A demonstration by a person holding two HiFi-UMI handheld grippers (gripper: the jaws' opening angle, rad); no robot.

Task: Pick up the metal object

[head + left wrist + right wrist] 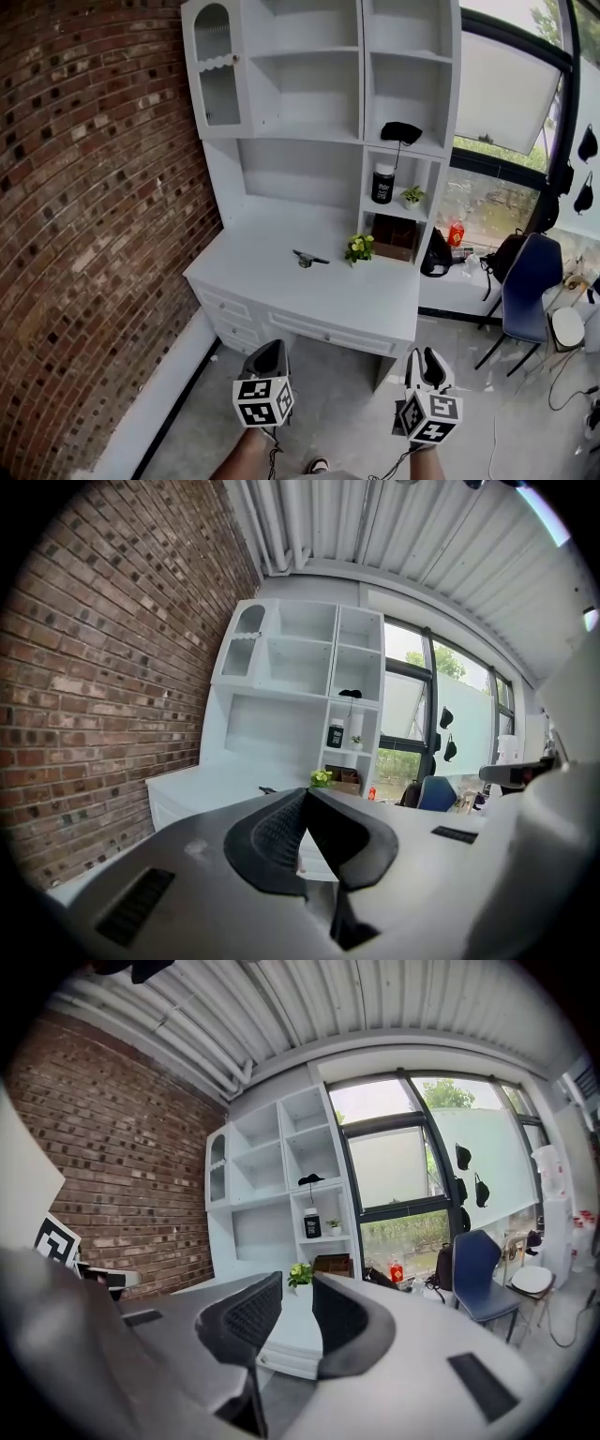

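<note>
Head view shows 1 metal object [307,259] on the bench [272,286]; the 2 gripper views show left tongs [303,795] pressed together, right tongs [296,1284] slightly spread, empty.

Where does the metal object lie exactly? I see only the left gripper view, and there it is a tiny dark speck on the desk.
Observer: In the head view the metal object lies on the white desk, apart from the flowering potted plant to its right in that view.
Operator: Are the grippers near it?
Observer: No. The left gripper and right gripper hang over the floor, short of the desk front.
Operator: Is the right gripper ready?
Observer: Its own view shows its jaws apart with nothing between them.
</note>
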